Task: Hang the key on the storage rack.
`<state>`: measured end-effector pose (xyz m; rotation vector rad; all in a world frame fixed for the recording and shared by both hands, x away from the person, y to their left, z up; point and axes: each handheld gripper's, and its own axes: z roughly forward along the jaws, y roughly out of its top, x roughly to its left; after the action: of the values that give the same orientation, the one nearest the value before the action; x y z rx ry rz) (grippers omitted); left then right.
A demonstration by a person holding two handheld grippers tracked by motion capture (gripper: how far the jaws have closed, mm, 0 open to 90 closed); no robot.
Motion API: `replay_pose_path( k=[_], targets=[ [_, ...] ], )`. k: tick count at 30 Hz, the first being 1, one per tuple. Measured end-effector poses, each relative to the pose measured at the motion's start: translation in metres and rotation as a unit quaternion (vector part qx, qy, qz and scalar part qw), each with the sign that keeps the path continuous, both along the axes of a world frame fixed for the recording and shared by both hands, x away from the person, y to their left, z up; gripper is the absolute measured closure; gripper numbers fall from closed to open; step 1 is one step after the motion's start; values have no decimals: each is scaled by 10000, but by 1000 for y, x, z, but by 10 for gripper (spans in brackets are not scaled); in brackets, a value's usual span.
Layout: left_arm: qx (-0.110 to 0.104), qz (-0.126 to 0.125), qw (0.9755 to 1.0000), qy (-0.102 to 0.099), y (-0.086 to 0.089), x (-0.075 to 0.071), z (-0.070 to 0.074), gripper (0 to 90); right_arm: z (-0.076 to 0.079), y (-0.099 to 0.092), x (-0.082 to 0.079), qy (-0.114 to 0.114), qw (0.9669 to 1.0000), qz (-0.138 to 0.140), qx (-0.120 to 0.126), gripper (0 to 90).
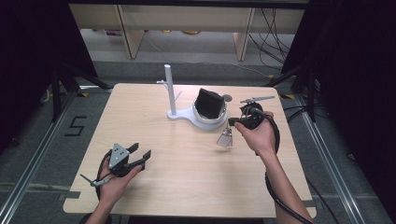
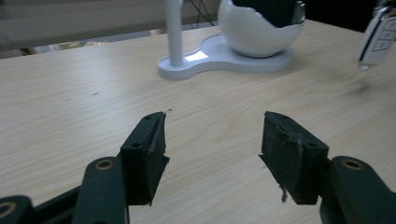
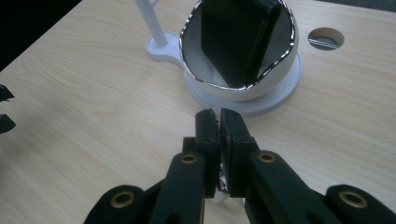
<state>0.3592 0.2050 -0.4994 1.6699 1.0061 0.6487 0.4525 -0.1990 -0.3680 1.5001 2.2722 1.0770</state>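
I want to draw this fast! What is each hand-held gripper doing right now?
Left hand-held gripper: open, holding nothing, low over the table.
Right hand-held gripper: shut on a car key, which hangs above the table near the white stand.

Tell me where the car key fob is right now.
In the high view the car key fob hangs from the right gripper, above the table, just in front of the white egg-shaped holder on the right side.
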Motion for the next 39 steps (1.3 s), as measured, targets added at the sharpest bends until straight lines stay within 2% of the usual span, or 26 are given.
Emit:
replay_pose_path(
  k=[2, 3, 4, 5, 6, 7, 10, 11, 13, 14, 19, 21, 24, 25, 27, 34, 35, 39],
  targets=[
    [-31, -189, 9998, -13, -6, 2, 4, 394, 4, 1, 0, -158, 9997, 182, -3, 874],
    [40, -244, 9997, -12, -9, 3, 6, 394, 5, 2, 0, -238, 9994, 230, -60, 875],
    [74, -320, 9995, -2, -12, 4, 10, 394, 8, 7, -3, -134, 9998, 146, 20, 874],
    [70, -414, 9991, -22, -16, 6, 14, 394, 9, 6, -1, -287, 9991, 306, -77, 874],
    [68, -497, 9987, -34, -19, 7, 16, 393, 12, 10, -1, -292, 9990, 323, -53, 874],
    [93, -546, 9984, -77, -23, 8, 21, 393, 14, 12, -3, -164, 9996, 244, -6, 874],
    [90, -807, 9966, -146, -35, 12, 34, 390, 17, 19, -1, -310, 9987, 399, -17, 874],
    [101, -871, 9960, -153, -38, 13, 37, 389, 19, 23, -2, -276, 9986, 452, 4, 874],
    [72, -1041, 9944, -170, -47, 17, 43, 388, 21, 29, -2, -315, 9983, 481, 54, 874],
    [84, -1100, 9938, -156, -51, 19, 46, 389, 21, 32, -1, -433, 9973, 595, 1, 874],
    [231, -1481, 9886, -148, -75, 28, 54, 389, 23, 47, 0, -374, 9965, 742, 25, 875],
    [217, -1655, 9859, -134, -87, 32, 56, 392, 23, 53, 0, -400, 9954, 870, 2, 874],
    [213, -1772, 9839, -92, -99, 38, 59, 394, 22, 63, -1, -381, 9949, 928, 80, 875],
    [184, -1806, 9833, -92, -103, 40, 60, 394, 23, 65, -1, -331, 9945, 997, 25, 875],
    [176, -1833, 9829, -84, -108, 44, 61, 394, 22, 72, -2, -390, 9937, 1049, 90, 875],
    [55, -1839, 9828, -123, -118, 53, 64, 415, 19, 89, -3, -322, 9916, 1247, 86, 874],
    [48, -1835, 9830, -90, -118, 54, 64, 421, 20, 92, -6, -88, 9943, 1057, 137, 875],
    [26, -1828, 9831, -121, -118, 57, 62, 482, 18, 99, -6, -65, 9939, 1093, 90, 874]
  ],
)
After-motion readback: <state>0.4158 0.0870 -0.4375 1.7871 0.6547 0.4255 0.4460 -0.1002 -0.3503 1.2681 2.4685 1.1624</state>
